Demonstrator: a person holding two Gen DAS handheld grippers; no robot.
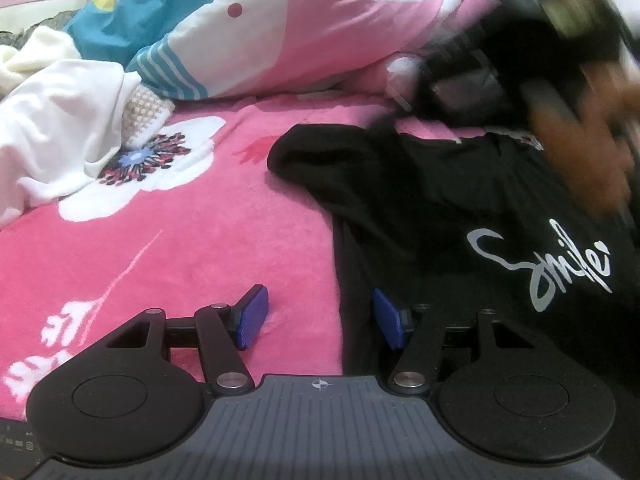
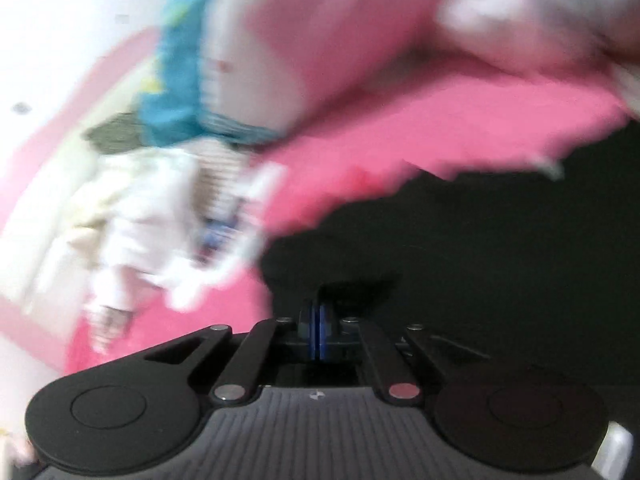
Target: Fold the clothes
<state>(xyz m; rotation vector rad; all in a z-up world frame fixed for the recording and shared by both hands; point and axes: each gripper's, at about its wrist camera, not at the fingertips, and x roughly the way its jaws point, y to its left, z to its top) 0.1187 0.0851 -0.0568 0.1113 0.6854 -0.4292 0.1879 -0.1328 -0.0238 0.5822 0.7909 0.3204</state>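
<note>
Our left gripper hovers, fingers apart, over the black printed T-shirt's edge; our right gripper pinches its cloth.

The shirt lies on the blanket, to the right in the left wrist view, one sleeve reaching left. The left gripper straddles the shirt's left edge, one finger over the blanket, the other over the shirt. Behind the shirt a pillow rests on the blanket. A pile of clothes lies far left, touching the pillow. The right gripper sits at the shirt's edge.
</note>
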